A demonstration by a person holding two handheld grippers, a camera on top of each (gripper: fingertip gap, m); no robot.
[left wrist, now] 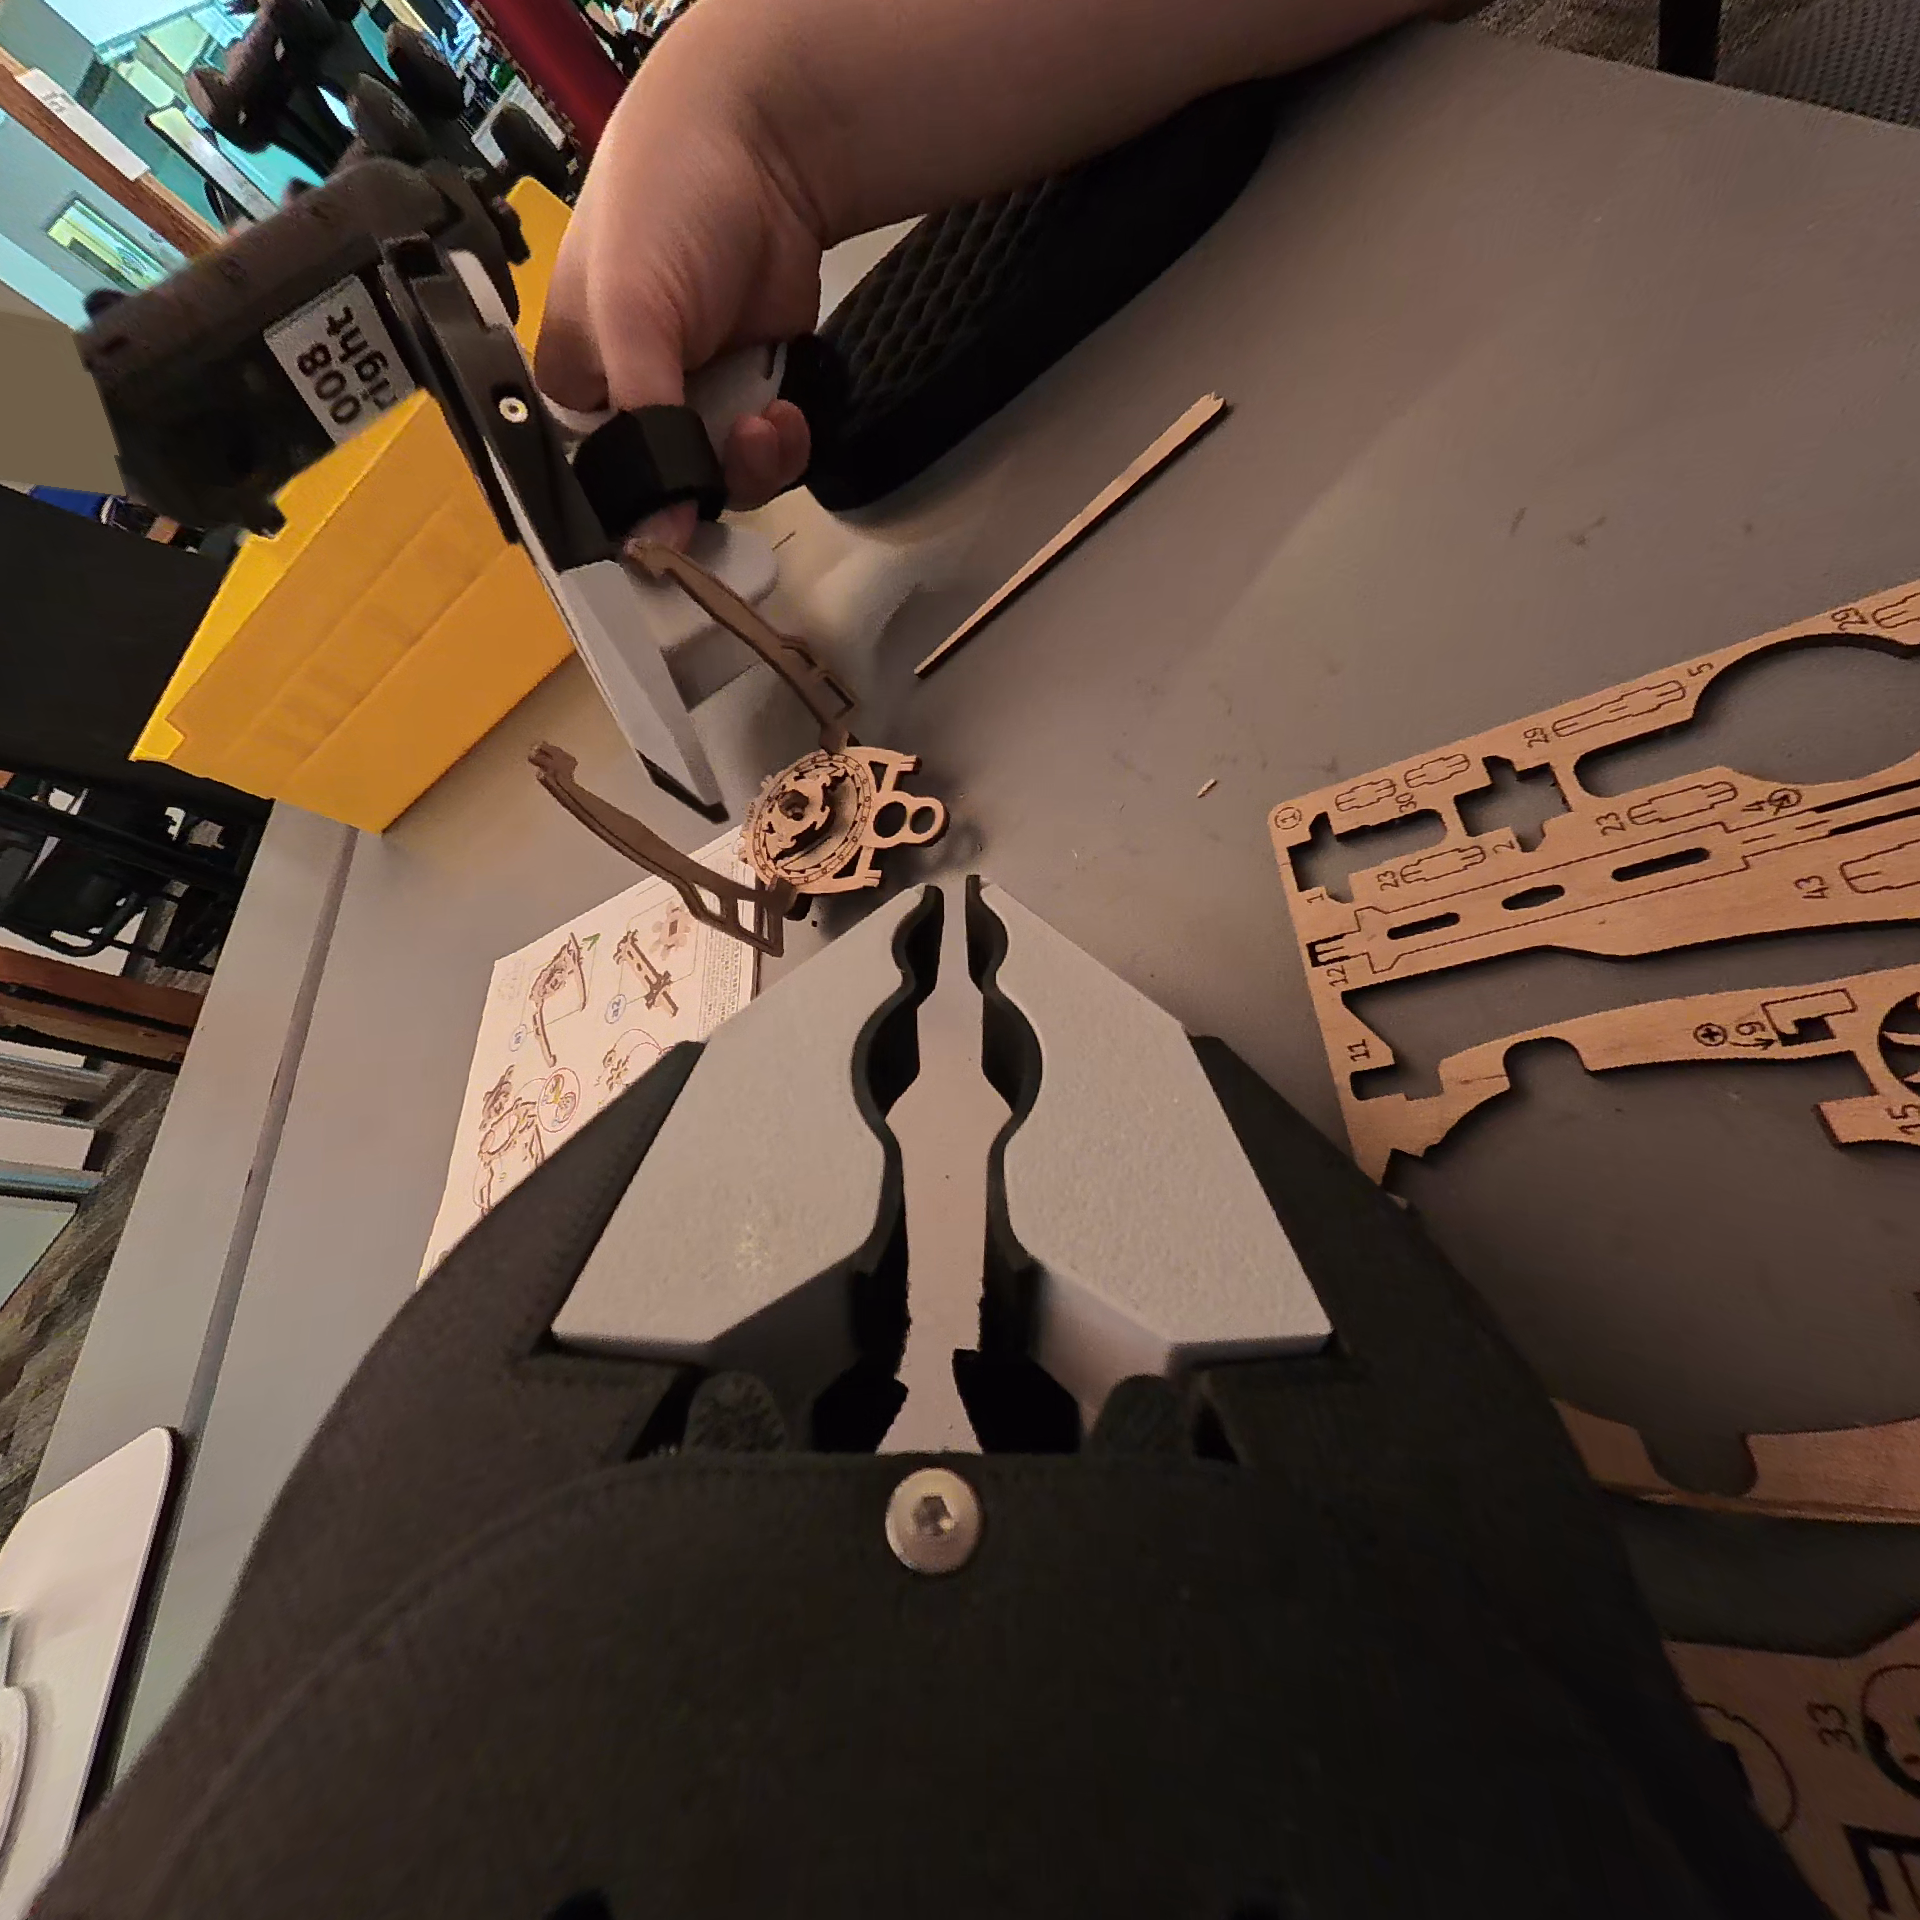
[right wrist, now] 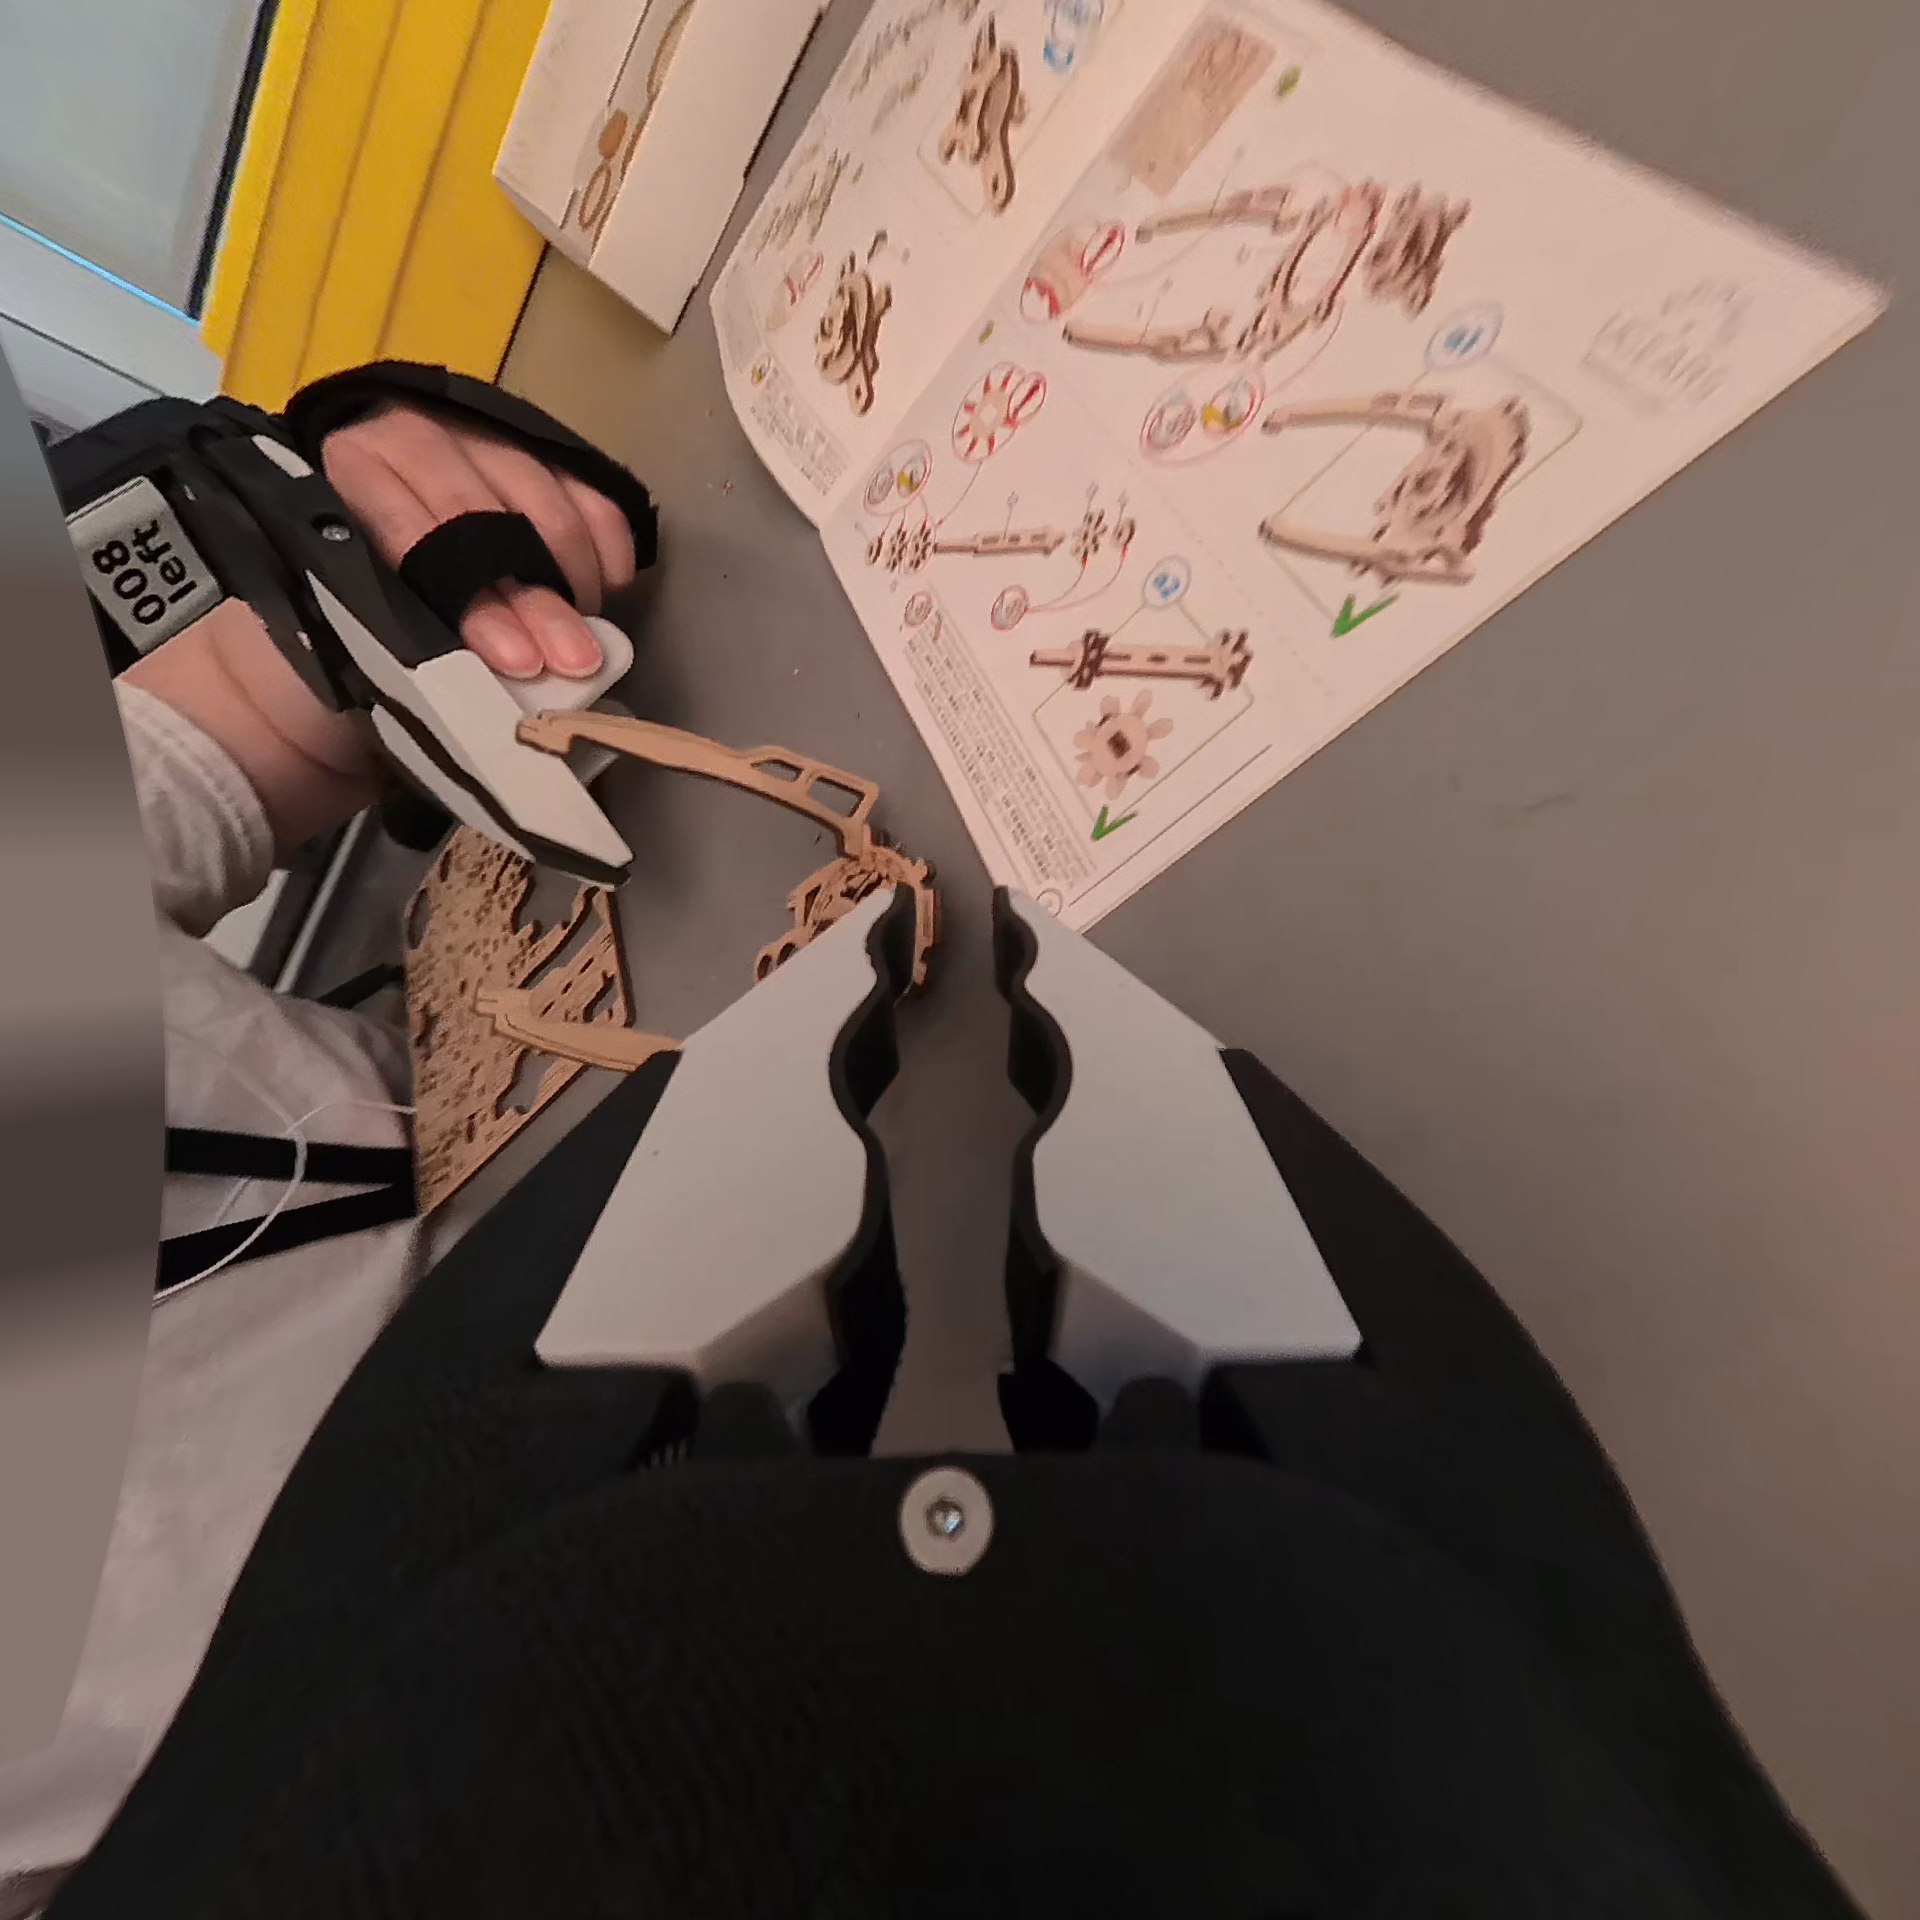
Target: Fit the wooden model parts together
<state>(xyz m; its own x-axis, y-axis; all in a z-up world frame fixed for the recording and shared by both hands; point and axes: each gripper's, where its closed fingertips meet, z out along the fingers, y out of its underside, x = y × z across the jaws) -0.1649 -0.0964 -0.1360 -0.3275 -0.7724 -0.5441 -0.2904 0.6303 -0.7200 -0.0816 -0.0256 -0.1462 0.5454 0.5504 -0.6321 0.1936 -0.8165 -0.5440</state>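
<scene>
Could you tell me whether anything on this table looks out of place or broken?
Nothing looks broken. Only a thin wooden stick lies loose and aslant on the table, apart from the wooden model, with a tiny wood chip nearby.

Grippers: two, left gripper (left wrist: 954, 902) and right gripper (right wrist: 943, 912)
Wooden model (left wrist: 831, 821): one, between them
Cut-out wooden sheets (left wrist: 1621, 883): two
Instruction sheet (right wrist: 1195, 436): one
Yellow bin (left wrist: 364, 644): one
Loose wooden strip (left wrist: 1070, 535): one
White box (right wrist: 623, 156): one
</scene>
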